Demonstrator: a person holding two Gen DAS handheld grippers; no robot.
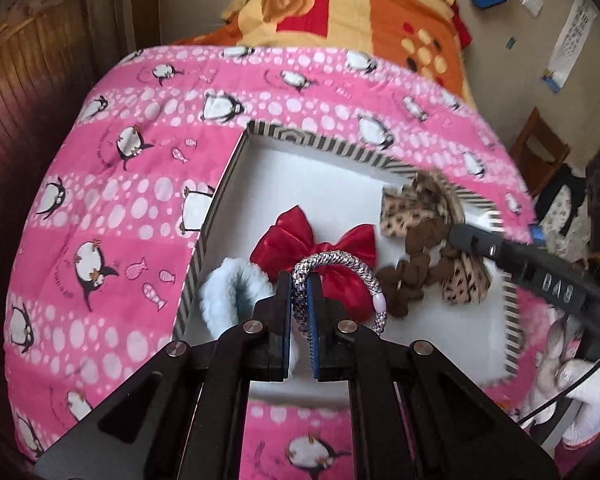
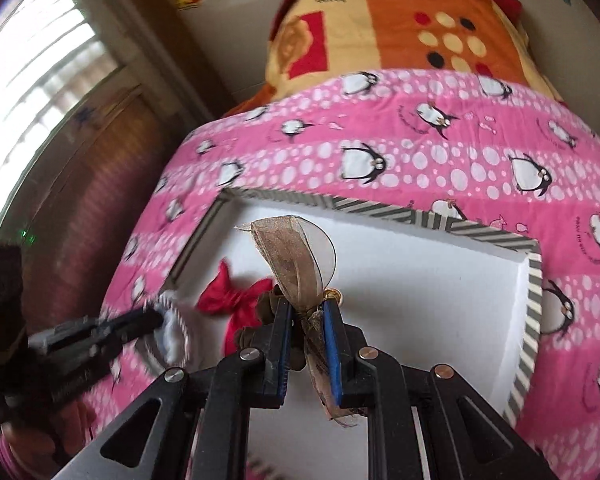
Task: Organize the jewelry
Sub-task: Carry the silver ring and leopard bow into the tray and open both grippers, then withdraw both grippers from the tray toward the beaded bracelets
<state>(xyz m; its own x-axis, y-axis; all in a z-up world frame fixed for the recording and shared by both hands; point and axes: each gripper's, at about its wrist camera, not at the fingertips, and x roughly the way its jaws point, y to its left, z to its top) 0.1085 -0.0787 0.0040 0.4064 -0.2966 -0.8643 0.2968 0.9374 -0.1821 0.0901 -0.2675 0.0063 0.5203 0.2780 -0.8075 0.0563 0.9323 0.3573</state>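
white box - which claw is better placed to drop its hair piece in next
Left, marginally. Both claws are shut on something above the white box: left claw grips the braided hair tie, right claw the leopard bow, which hangs nearer the striped rim.

In the box [image 1: 236, 168] on the quilt [image 1: 100, 184], a bow [image 1: 284, 244] lies right of a fluffy scrunchie [image 1: 224, 292].

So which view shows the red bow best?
The left wrist view: the red bow lies open in the white box, both loops visible behind the left gripper. In the right wrist view, it is blurred and partly hidden behind the right gripper.
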